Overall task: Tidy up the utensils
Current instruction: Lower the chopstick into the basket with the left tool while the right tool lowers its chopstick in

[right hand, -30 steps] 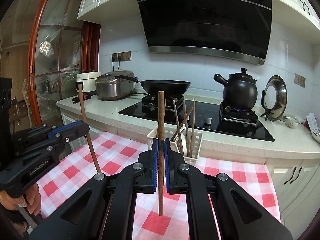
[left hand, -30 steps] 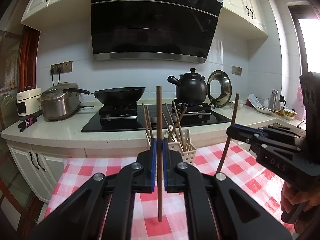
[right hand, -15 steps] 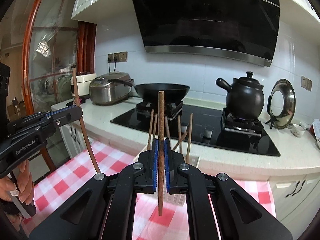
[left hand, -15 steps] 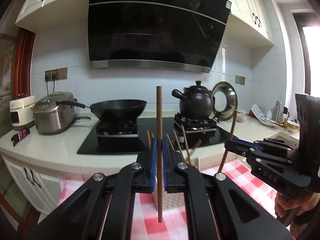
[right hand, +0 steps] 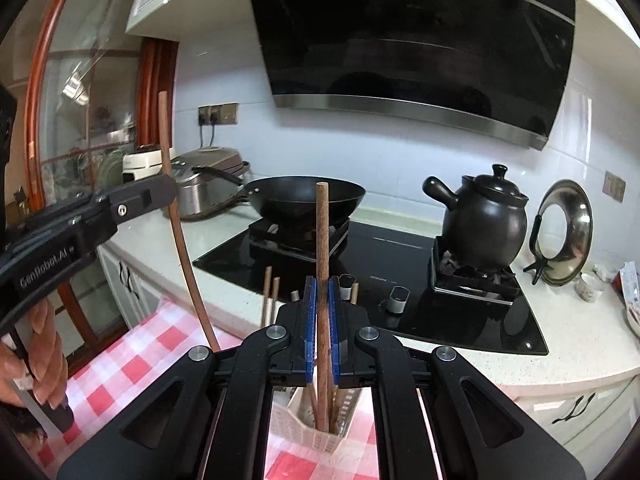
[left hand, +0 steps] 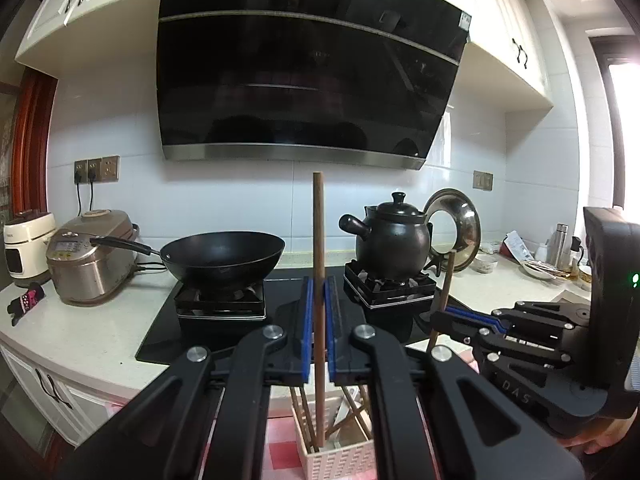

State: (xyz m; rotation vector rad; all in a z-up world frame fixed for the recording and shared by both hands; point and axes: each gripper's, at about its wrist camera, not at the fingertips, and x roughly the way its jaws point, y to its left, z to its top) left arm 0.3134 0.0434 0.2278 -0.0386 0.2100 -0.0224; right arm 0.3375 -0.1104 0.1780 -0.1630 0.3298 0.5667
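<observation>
My left gripper is shut on a brown wooden chopstick held upright; its lower tip reaches down into the white slotted utensil basket, which holds several more chopsticks. My right gripper is shut on a second upright chopstick, its lower end inside the same basket. Each gripper shows in the other's view: the right one at the right, the left one at the left with its chopstick.
The basket stands on a red-and-white checked cloth in front of the counter. Behind it are a black hob, a wok, a black clay kettle, a rice cooker and a pot lid.
Both grippers have moved forward over the basket and lowered. The two chopstick tips, earlier above the cloth, are now inside the basket.
</observation>
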